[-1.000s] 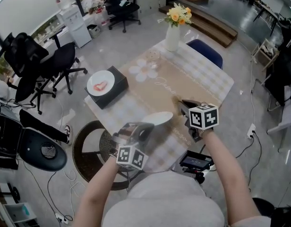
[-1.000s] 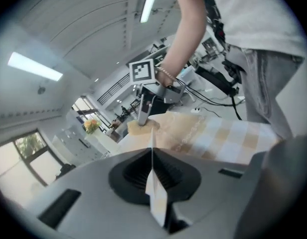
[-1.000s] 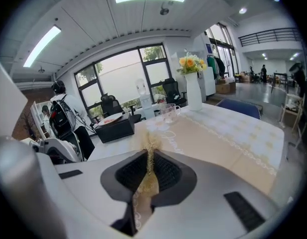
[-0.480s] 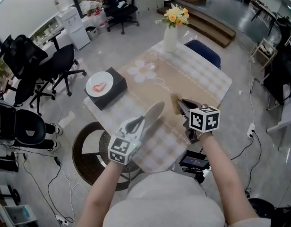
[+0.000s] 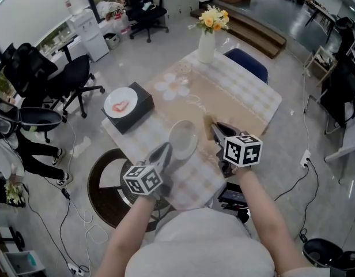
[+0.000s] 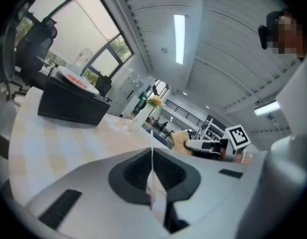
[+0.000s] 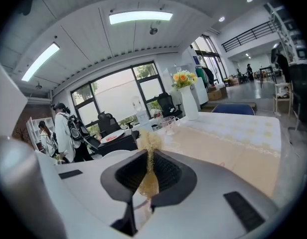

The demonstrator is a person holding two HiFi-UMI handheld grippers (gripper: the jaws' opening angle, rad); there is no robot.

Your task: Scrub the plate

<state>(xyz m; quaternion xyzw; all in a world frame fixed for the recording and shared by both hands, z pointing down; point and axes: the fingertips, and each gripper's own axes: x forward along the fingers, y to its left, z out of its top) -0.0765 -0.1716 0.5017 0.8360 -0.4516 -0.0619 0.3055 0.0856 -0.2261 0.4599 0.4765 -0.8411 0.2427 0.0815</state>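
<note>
Over at the left the black box [image 5: 142, 109] sits on the corner of the table [image 5: 246, 100], and just in from it the left gripper [image 5: 165, 153] has swung since half a second ago: its marker cube has dropped a touch lower and to the left. The plate [image 5: 184, 138] has turned with it. Back then it showed as a thin slanted sliver; now it's a fat oval, its face up toward the head camera, and it's held clear above the checked cloth in front of the person. Its long axis runs from the jaws away up the table, with the rim pinched at the near, lower-left edge. In the left gripper view the jaws are clamped tight on that rim, and the plate [image 6: 152, 156] stands as a thin upright white line between them. Just to its right is the golden scrubber [image 5: 208, 122], close beside the plate. It's nipped in the right gripper [image 5: 216, 130], which has slid a little left and down. The right gripper view shows those jaws closed on the scrubber [image 7: 149, 142], with its frayed top poking out above them.
</note>
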